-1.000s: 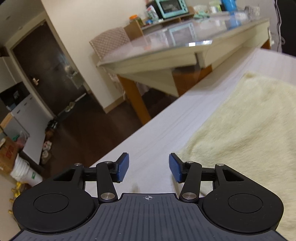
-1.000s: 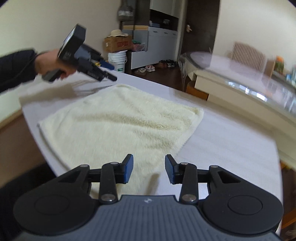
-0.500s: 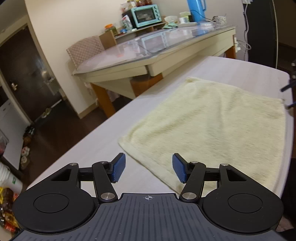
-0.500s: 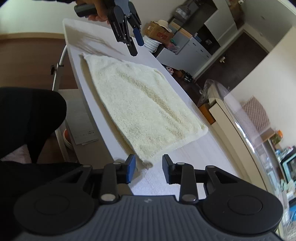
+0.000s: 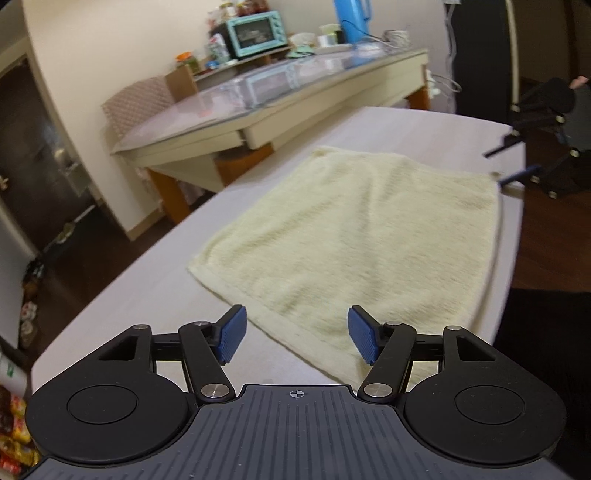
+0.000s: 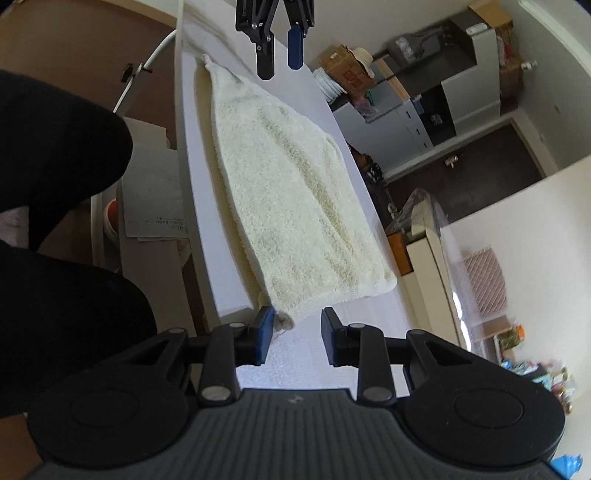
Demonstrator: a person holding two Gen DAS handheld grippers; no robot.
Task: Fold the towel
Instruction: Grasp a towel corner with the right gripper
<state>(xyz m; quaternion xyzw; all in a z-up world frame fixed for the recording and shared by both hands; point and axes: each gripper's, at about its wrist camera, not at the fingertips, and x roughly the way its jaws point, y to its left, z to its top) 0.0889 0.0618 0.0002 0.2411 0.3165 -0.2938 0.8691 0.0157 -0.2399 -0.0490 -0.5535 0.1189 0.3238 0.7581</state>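
A pale yellow towel (image 5: 369, 236) lies flat on the white table (image 5: 147, 288). My left gripper (image 5: 297, 336) hovers over the towel's near edge, its jaws opening, with nothing pinched between the blue pads. The right gripper (image 5: 508, 164) shows at the towel's far right corner. In the rolled right wrist view the towel (image 6: 295, 192) stretches away along the table (image 6: 199, 221). My right gripper (image 6: 297, 339) is at the near corner, jaws closing; the corner's tip sits by the left pad, with a gap still showing. The left gripper (image 6: 280, 68) hangs open above the far end.
A glass-topped table (image 5: 258, 107) with a teal toaster oven (image 5: 258, 31) and a chair (image 5: 140, 99) stands beyond the white table. A person's dark-clad legs (image 6: 55, 221) and papers (image 6: 155, 192) sit beside the table's long edge. Cabinets and boxes (image 6: 347, 74) line the far wall.
The left gripper swung toward the towel, which now fills its view, and its jaws widened. The right gripper rolled and came down to the towel's near corner, its jaws narrowing.
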